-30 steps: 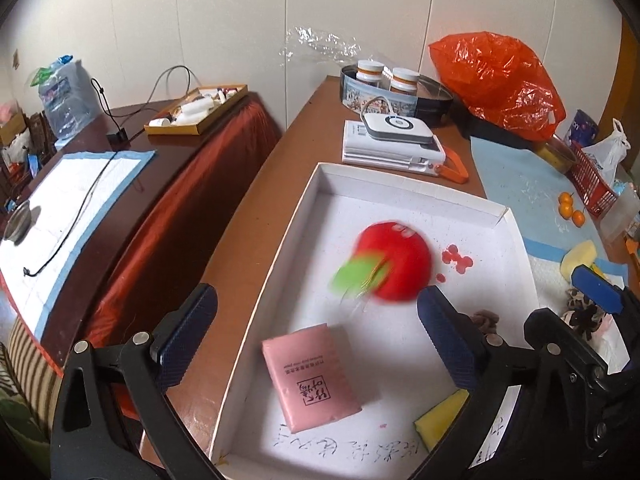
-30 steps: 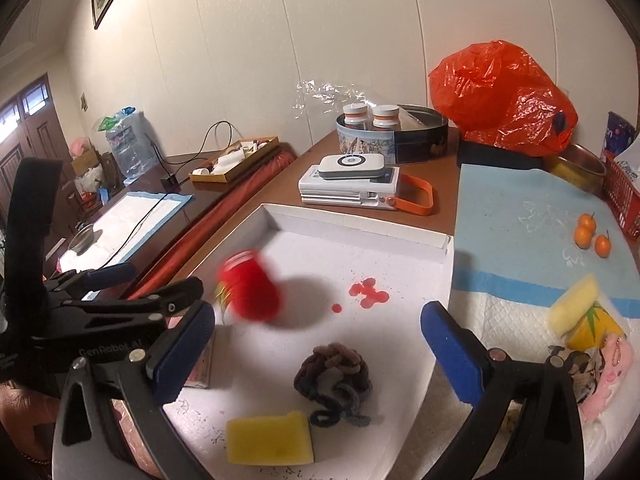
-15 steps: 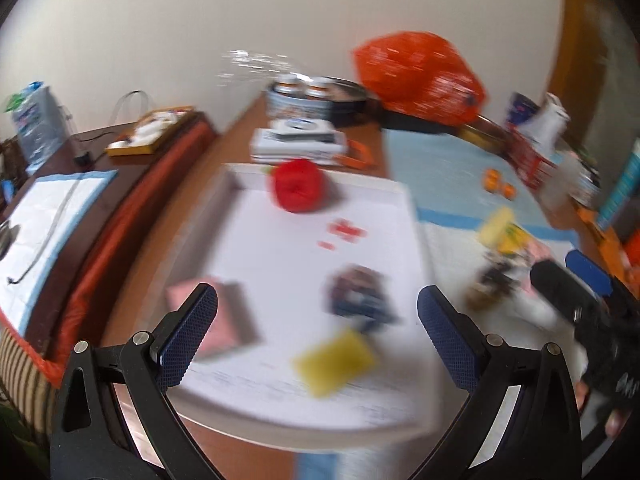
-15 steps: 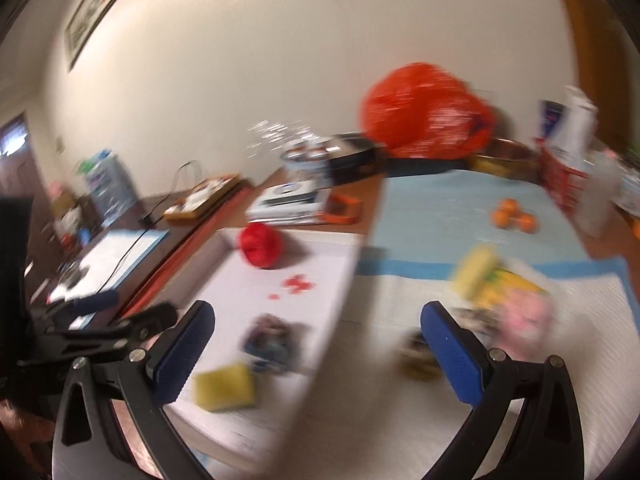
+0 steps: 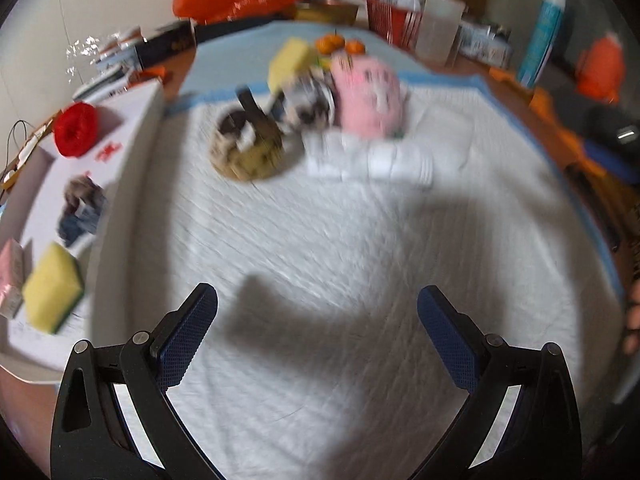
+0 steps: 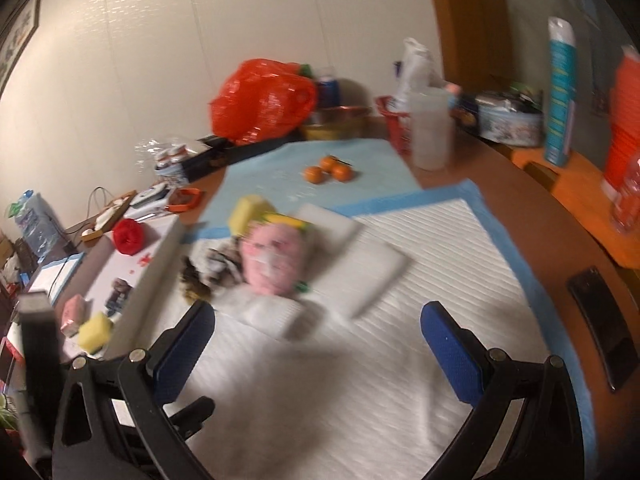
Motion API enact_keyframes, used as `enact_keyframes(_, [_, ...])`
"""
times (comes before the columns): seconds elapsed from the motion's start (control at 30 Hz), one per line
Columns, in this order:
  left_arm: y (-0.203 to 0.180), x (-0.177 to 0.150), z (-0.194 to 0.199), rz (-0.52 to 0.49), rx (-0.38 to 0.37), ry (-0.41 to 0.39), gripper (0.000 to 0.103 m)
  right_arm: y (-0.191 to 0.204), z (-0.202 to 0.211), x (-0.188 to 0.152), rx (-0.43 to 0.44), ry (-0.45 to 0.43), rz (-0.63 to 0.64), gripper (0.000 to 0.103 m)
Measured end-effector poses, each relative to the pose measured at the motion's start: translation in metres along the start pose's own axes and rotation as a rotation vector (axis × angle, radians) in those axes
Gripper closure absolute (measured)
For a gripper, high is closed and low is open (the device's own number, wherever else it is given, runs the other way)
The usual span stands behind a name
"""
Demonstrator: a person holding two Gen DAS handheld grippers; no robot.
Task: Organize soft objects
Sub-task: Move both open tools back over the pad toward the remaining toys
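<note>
A pile of soft things lies on a white quilted pad (image 5: 320,240): a pink plush (image 5: 370,98), a black-and-white piece (image 5: 310,106), a brown-yellow lump (image 5: 248,148), a yellow sponge (image 5: 290,60) and white folded cloth (image 5: 372,160). The pink plush also shows in the right wrist view (image 6: 276,258). A white tray (image 5: 132,152) on the left holds a red ball (image 5: 74,130), a dark scrunchie (image 5: 82,210), a yellow sponge (image 5: 52,288) and a pink packet (image 5: 10,276). My left gripper (image 5: 316,332) and right gripper (image 6: 316,344) are open and empty above the pad, short of the pile.
Three small oranges (image 6: 328,168), an orange plastic bag (image 6: 260,104), a clear jug (image 6: 430,128), a red basket (image 6: 390,120) and a teal bottle (image 6: 560,92) stand behind the pad. A black phone (image 6: 604,340) lies at the right. A wooden table edge curves right.
Both grippers have swung right, from over the white tray to over the white pad facing the pile. The red ball, dropped in the tray, has come to rest at its far end.
</note>
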State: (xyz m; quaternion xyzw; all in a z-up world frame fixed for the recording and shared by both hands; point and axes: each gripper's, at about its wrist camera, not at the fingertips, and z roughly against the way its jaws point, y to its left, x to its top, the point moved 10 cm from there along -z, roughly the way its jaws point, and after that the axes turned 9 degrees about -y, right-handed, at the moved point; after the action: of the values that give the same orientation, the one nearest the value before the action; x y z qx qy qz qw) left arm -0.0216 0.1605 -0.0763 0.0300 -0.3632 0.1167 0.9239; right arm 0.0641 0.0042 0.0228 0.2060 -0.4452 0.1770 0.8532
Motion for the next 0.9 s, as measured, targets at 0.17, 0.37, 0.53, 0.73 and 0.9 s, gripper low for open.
enact_keyframes(0.17, [-0.009,0.003,-0.015,0.004,0.025,-0.019,0.002,-0.026,0.007,-0.006,-0.016,0.01,-0.017,0.0])
enact_keyframes(0.37, [-0.013,0.009,-0.02,0.016,0.028,-0.04,0.0,-0.034,0.012,-0.007,0.001,0.01,0.0,0.0])
enact_keyframes(0.53, [-0.013,0.007,-0.02,0.014,0.03,-0.041,0.0,-0.032,0.01,-0.005,0.029,0.004,-0.005,0.0])
enact_keyframes(0.73, [-0.013,0.007,-0.02,0.014,0.03,-0.041,0.0,-0.03,0.006,-0.007,0.059,0.008,-0.027,0.0])
enact_keyframes(0.9, [-0.013,0.007,-0.02,0.013,0.031,-0.042,0.0,-0.021,0.008,-0.002,0.089,-0.003,-0.019,0.0])
